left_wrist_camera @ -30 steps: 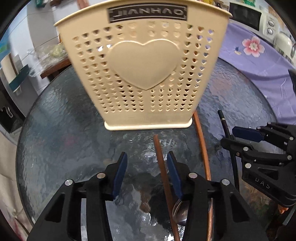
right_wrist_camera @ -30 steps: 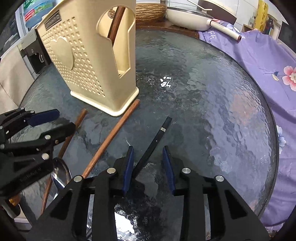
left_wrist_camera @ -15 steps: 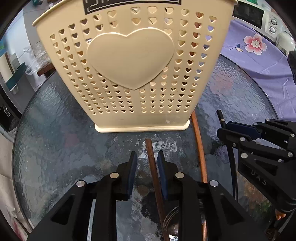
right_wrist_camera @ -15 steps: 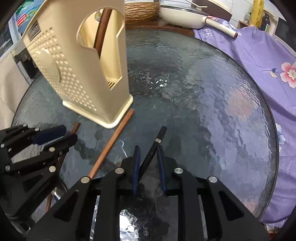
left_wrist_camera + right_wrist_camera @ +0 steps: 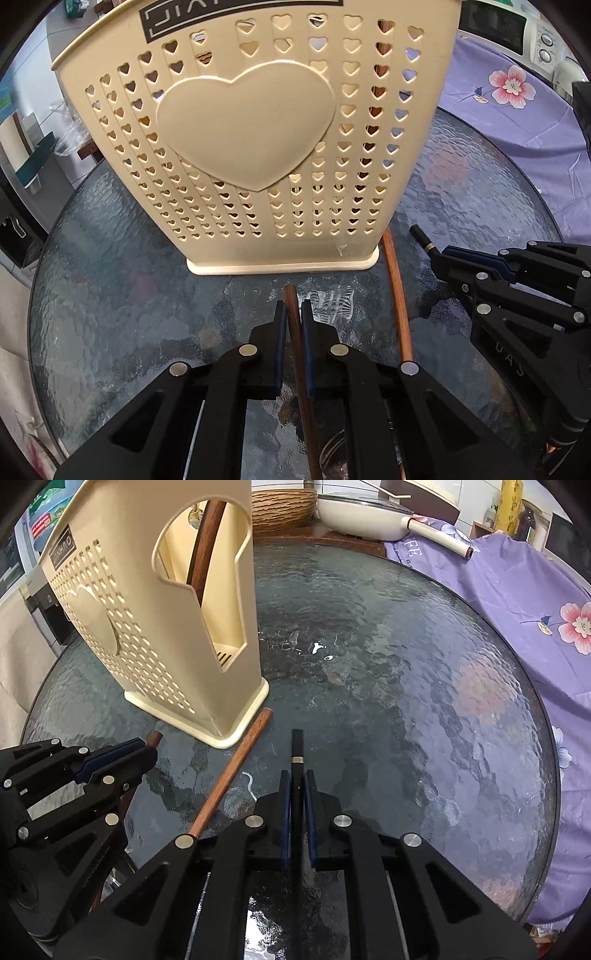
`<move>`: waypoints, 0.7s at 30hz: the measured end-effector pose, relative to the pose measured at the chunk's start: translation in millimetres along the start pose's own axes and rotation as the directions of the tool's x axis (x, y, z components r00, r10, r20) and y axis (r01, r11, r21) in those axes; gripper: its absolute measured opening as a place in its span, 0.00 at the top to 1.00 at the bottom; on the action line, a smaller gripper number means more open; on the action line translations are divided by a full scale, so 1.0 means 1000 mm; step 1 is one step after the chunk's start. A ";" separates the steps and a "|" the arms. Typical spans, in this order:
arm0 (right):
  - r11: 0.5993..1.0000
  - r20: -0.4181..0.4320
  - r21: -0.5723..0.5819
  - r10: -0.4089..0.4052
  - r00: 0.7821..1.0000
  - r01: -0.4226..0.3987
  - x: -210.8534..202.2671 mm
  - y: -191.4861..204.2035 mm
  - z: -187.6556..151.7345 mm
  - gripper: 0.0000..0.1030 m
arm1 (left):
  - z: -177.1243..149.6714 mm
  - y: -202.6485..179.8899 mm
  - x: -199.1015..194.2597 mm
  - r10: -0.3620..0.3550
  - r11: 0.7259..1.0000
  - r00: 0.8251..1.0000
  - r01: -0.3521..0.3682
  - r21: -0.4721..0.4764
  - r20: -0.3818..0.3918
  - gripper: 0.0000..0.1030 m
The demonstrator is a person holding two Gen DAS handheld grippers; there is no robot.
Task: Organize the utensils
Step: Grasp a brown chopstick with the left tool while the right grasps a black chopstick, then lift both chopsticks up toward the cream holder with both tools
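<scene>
1. The step in hand is the pick-up: both grippers have just been closing, each on a utensil handle lying on the glass table (image 5: 424,709).
2. The left gripper (image 5: 293,314) is clenched on a brown handle (image 5: 295,343); its far tip lies just near of the holder (image 5: 243,140), apart from its base.
3. The right gripper (image 5: 296,786) is clenched on a black handle (image 5: 296,749), whose far tip sticks out past the pads, to the right of the holder's base.
4. A second brown stick (image 5: 229,775) lies loose between the two grippers, its far end just beside the holder's right corner.
5. The holder stands upright at the far left; one dark wooden handle (image 5: 205,542) already leans inside its right compartment.
6. Next, I judge, each handle must be lifted clear of the table, tipped towards upright and carried over the holder's top opening. The grips sit near the handle ends, so the long utensils may swing or slip, and two arms converging on one narrow holder could collide.
</scene>
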State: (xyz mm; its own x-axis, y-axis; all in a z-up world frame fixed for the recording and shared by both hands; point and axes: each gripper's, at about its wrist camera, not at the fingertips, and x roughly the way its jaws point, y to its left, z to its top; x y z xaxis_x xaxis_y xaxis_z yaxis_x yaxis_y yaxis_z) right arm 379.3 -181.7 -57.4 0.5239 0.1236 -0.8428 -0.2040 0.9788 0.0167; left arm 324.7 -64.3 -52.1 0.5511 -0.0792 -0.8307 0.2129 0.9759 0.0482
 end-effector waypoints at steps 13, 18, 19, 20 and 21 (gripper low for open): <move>0.999 0.019 0.032 0.036 0.999 -0.037 -0.002 -0.004 -0.004 0.92 | 0.006 -0.008 0.002 -0.001 1.000 1.000 0.002 -0.004 0.006 0.93; 0.994 0.056 0.045 0.092 0.994 -0.095 -0.013 -0.011 -0.006 0.92 | 0.004 0.003 -0.002 -0.032 0.999 0.999 0.033 -0.035 0.018 0.93; 0.993 0.072 0.042 0.104 0.992 -0.107 -0.018 -0.013 -0.007 0.92 | 0.005 0.006 -0.006 -0.039 0.998 0.999 0.040 -0.044 0.028 0.93; 0.992 0.088 0.041 0.116 0.989 -0.120 -0.023 -0.015 -0.007 0.92 | 0.005 0.009 -0.010 -0.045 0.998 0.998 0.047 -0.051 0.038 0.93; 0.991 0.100 0.040 0.127 0.987 -0.131 -0.027 -0.016 -0.007 0.92 | 0.005 0.013 -0.014 -0.049 0.997 0.998 0.052 -0.057 0.048 0.93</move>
State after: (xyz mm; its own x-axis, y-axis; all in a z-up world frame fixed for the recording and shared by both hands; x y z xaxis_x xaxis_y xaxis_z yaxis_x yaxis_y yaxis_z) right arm 362.6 -201.8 -38.8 0.5738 0.2625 -0.7758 -0.2377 0.9598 0.1489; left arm 323.6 -51.6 -37.4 0.5782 -0.1371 -0.8043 0.1952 0.9804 -0.0267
